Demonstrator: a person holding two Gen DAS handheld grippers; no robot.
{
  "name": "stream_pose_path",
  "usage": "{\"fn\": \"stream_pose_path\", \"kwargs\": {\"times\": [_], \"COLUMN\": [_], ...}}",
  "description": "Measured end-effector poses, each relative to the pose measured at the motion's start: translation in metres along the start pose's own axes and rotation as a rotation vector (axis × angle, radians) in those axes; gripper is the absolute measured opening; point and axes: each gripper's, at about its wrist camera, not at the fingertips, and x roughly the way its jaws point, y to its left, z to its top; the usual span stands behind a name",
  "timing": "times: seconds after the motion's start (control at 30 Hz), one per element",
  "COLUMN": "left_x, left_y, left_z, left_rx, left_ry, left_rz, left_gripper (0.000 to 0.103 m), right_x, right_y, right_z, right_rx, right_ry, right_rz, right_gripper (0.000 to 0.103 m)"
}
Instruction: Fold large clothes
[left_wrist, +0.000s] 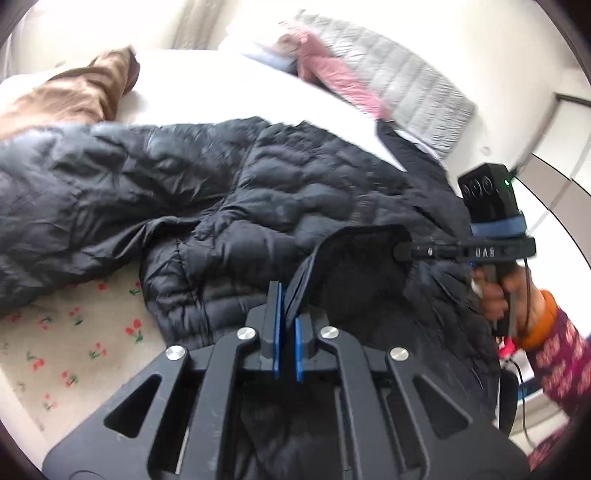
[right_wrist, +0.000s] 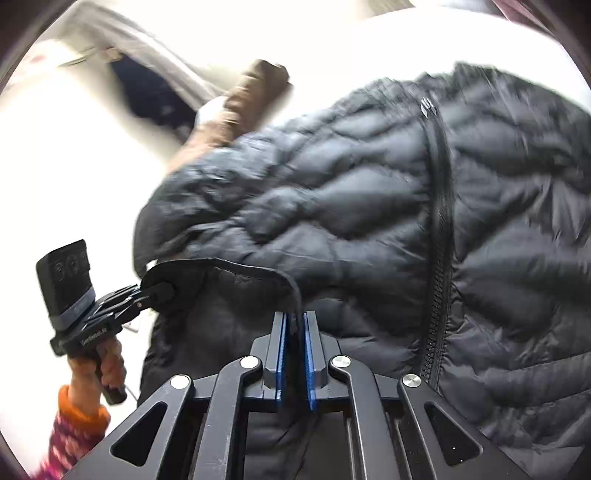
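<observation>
A large dark navy quilted puffer jacket (left_wrist: 207, 192) lies spread across the bed, one sleeve reaching left. My left gripper (left_wrist: 287, 325) is shut on the jacket's dark hem edge, lifting it. My right gripper (left_wrist: 402, 252) is shut on the same edge further right, seen from the side with the hand on its handle. In the right wrist view the jacket (right_wrist: 369, 206) fills the frame with its zip (right_wrist: 441, 258) running down. My right gripper (right_wrist: 294, 332) pinches the hem cord. My left gripper (right_wrist: 159, 288) grips the hem at the left.
The bed has a white sheet (left_wrist: 229, 88) and a cherry-print cover (left_wrist: 74, 343) at the front left. A brown garment (left_wrist: 81, 92) lies at the back left. Pink (left_wrist: 332, 77) and grey (left_wrist: 402, 85) puffer garments are piled at the back right.
</observation>
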Motion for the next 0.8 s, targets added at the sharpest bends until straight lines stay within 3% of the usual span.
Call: {"fn": "stream_pose_path", "kwargs": {"times": [0.13, 0.23, 0.37, 0.4, 0.47, 0.53, 0.6, 0.67, 0.8], "left_x": [-0.024, -0.024, -0.014, -0.016, -0.027, -0.041, -0.054, -0.059, -0.038], "left_y": [-0.012, -0.019, -0.02, -0.022, -0.023, -0.026, -0.035, -0.047, -0.078], "left_z": [-0.02, -0.044, -0.076, -0.077, -0.076, -0.069, -0.057, -0.043, -0.019], "left_rx": [0.079, 0.148, 0.217, 0.221, 0.214, 0.195, 0.18, 0.169, 0.178], "left_ry": [0.032, 0.121, 0.298, 0.305, 0.294, 0.253, 0.179, 0.12, 0.062], "left_rz": [0.01, 0.067, 0.205, 0.215, 0.23, 0.234, 0.231, 0.193, 0.167], "left_gripper": [0.007, 0.007, 0.009, 0.011, 0.016, 0.047, 0.066, 0.067, 0.076], "right_x": [-0.028, -0.026, -0.013, -0.013, -0.023, -0.038, -0.058, -0.084, -0.115], "right_y": [0.023, 0.036, 0.043, 0.043, 0.041, 0.039, 0.036, 0.03, 0.002], "right_z": [-0.022, -0.047, -0.084, -0.089, -0.098, -0.1, -0.099, -0.097, -0.082], "right_rx": [-0.105, -0.172, -0.236, -0.241, -0.226, -0.206, -0.193, -0.174, -0.112], "right_ry": [0.021, 0.108, 0.26, 0.279, 0.29, 0.263, 0.214, 0.148, 0.063], "right_rz": [0.003, -0.043, -0.151, -0.158, -0.151, -0.146, -0.156, -0.187, -0.314], "right_gripper": [0.007, 0.008, 0.008, 0.008, 0.011, 0.023, 0.037, 0.052, 0.058]}}
